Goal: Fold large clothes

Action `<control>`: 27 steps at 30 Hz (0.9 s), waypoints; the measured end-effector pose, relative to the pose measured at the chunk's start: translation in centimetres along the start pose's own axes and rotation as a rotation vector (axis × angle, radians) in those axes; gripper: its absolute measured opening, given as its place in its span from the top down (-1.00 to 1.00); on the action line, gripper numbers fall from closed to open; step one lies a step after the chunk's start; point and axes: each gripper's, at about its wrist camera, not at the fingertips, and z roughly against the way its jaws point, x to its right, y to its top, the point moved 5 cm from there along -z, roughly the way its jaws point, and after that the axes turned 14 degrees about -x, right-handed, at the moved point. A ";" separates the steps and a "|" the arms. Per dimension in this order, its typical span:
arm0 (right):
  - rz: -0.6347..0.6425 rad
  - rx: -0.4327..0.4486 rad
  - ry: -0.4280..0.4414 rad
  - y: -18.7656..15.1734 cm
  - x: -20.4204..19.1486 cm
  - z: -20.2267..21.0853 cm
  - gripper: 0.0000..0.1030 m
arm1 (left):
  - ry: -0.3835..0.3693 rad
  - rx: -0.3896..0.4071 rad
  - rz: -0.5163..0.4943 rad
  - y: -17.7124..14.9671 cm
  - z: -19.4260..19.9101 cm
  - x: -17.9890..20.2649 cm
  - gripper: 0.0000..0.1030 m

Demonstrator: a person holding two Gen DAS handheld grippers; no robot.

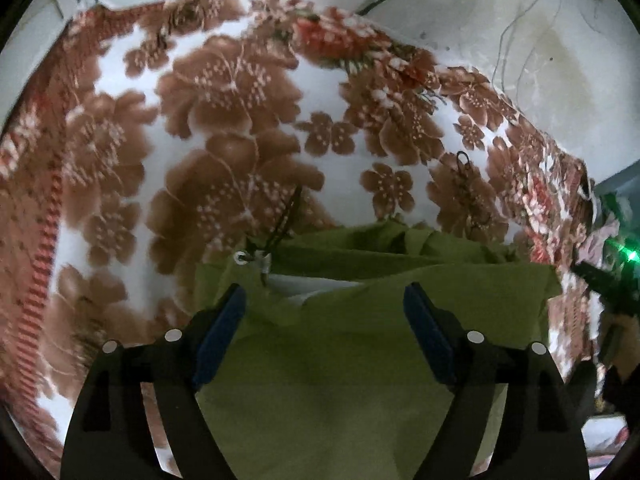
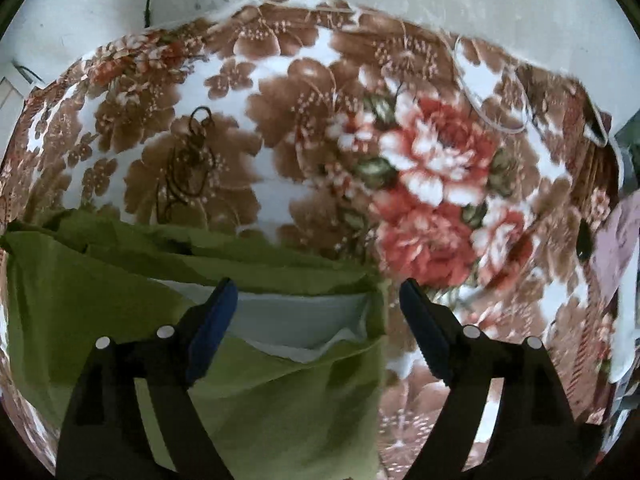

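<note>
Two grippers, both spread wide w/ nothing clamped: left gripper (image 1: 324, 300) hangs over the green garment (image 1: 340, 360), blue pads clear of the cloth; right gripper (image 2: 318, 296) likewise released, its left pad over the garment's right edge, its right pad over bare floral blanket (image 2: 360, 120).

Garment sits lower centre in the left wrist view, lower left in the right wrist view, lying on the blanket. Looks already doubled over: a top layer's edge runs across the frame just past the fingertips, w/ a pale lining or label (image 2: 296, 320) showing under it.

Judgement: a fold has prob. just been laid down, so the step in hand is letting go cleanly and setting up the next fold. To do it well: lift straight off so the pads don't drag the top layer, check edges line up on both sides, smooth the ridge at the far side, then re-grip at two matching corners, not mid-cloth.

Hard to read: near part of the garment is cut off by the gripper bodies and lower frame edge, so its full shape is unknown. Metal eyelet w/ dark cord (image 1: 256, 256) at the garment's upper left corner, attachment unclear. Blanket edges blurred. Green light (image 1: 632, 256) at right edge, source not identifiable.
</note>
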 end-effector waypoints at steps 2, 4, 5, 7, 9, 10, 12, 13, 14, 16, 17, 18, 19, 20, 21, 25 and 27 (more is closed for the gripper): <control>-0.019 0.019 0.012 -0.1 0.6 1.0 -0.60 | 0.023 0.015 -0.010 -0.2 1.1 -0.3 -0.62; -0.042 0.034 0.028 -0.3 1.3 1.6 -0.64 | 0.039 0.029 -0.013 -0.6 1.7 -0.7 -0.63; -0.054 0.040 0.030 -0.5 1.7 1.8 -0.69 | 0.048 0.031 -0.015 -0.8 1.9 -0.9 -0.65; -0.069 0.051 0.021 -1.3 2.7 1.6 -0.73 | 0.089 0.026 -0.024 -1.4 1.6 -1.6 -0.66; -0.086 0.052 0.014 -2.1 3.7 1.0 -0.73 | 0.127 0.016 -0.044 -1.8 0.9 -2.2 -0.66; -0.095 0.049 0.013 -2.5 4.1 0.5 -0.74 | 0.158 0.007 -0.062 -2.1 0.2 -2.6 -0.66; -0.118 0.034 0.014 -3.6 5.4 -1.2 -0.74 | 0.222 -0.003 -0.103 -2.3 -1.1 -3.3 -0.66; -0.116 0.016 0.027 -4.3 5.9 -2.4 -0.74 | 0.260 -0.006 -0.128 -2.4 -2.0 -3.8 -0.66; -0.117 0.006 0.018 -4.7 6.3 -3.1 -0.74 | 0.284 -0.011 -0.136 -2.4 -2.7 -4.3 -0.66; -0.118 0.012 -0.009 -5.6 7.0 -4.3 -0.74 | 0.282 -0.005 -0.137 -2.3 -3.8 -5.0 -0.61; -0.117 0.020 -0.016 -5.9 7.3 -4.9 -0.74 | 0.273 0.007 -0.132 -2.2 -4.1 -5.0 -0.59; -0.109 0.021 -0.027 -6.2 7.4 -5.6 -0.74 | 0.273 0.023 -0.131 -2.1 -4.4 -4.9 -0.59; -0.090 0.028 -0.036 -6.4 7.2 -6.3 -0.74 | 0.274 0.033 -0.133 -2.1 -4.6 -4.6 -0.59; -0.069 0.045 -0.034 -6.4 6.9 -6.8 -0.74 | 0.271 0.040 -0.135 -2.1 -4.9 -4.6 -0.59; -0.048 0.059 -0.033 -6.3 6.6 -7.0 -0.74 | 0.262 0.044 -0.133 -2.0 -5.3 -4.6 -0.59; 0.055 0.134 -0.050 -4.8 4.7 -7.5 -0.74 | 0.239 0.045 -0.118 -1.7 -6.5 -4.6 -0.59; 0.084 0.151 -0.066 -3.7 4.0 -8.2 -0.74 | 0.217 0.059 -0.117 -1.3 -6.6 -4.6 -0.59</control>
